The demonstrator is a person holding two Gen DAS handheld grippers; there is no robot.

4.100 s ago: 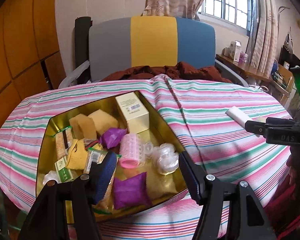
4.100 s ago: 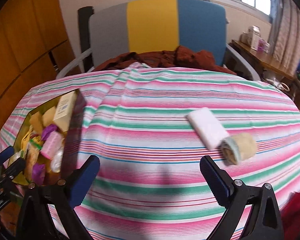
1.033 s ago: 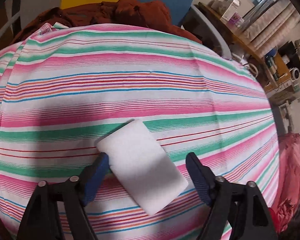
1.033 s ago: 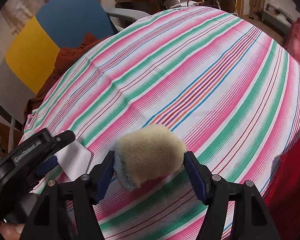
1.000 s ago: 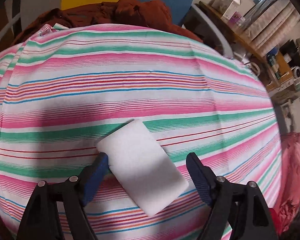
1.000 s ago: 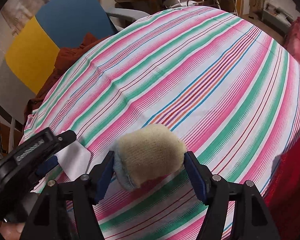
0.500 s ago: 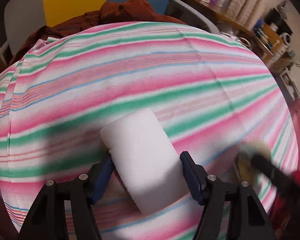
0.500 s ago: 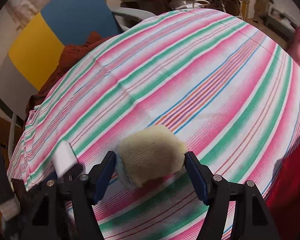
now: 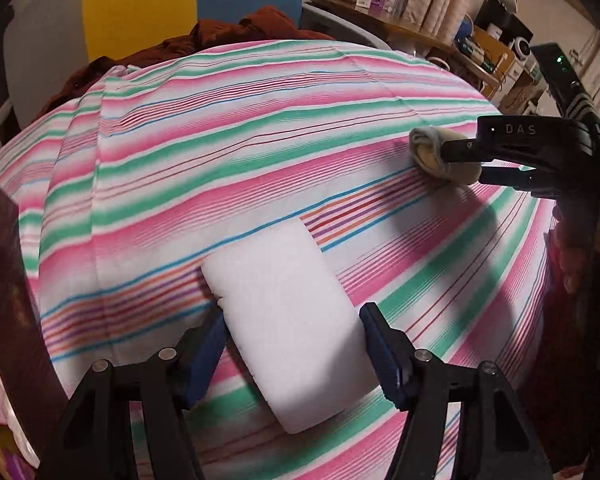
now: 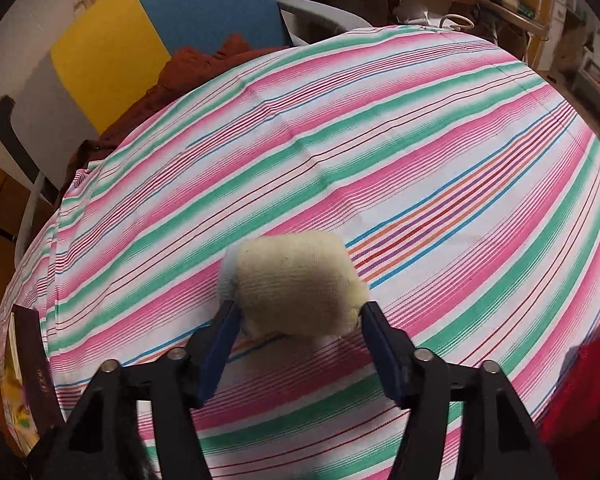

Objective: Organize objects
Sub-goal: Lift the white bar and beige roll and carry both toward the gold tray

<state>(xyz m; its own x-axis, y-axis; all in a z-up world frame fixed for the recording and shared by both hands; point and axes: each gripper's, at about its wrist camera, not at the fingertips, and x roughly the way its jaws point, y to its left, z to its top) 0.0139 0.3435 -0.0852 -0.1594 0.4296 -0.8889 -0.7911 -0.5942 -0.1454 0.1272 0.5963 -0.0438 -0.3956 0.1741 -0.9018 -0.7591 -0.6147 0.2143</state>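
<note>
A white foam block [image 9: 284, 312] sits between the blue pads of my left gripper [image 9: 294, 344], which is shut on it; the left pad dents its edge. A rolled cream sock [image 10: 296, 280] with a pale blue cuff is held in my right gripper [image 10: 298, 328], whose pads press both of its sides. In the left wrist view the right gripper [image 9: 462, 162] appears at the right, with the sock [image 9: 430, 152] held just above the striped tablecloth [image 9: 220, 152]. A shadow lies under each object.
The gold tin box [image 10: 24, 376] with small items shows at the table's left edge. A grey, yellow and blue chair [image 10: 140, 32] with a rust-red garment [image 10: 204, 60] stands behind the table. A cluttered wooden shelf [image 9: 420, 36] lies at the far right.
Both grippers have closed from wide open onto their objects. The left wrist view has swung left and now shows the right gripper with the sock.
</note>
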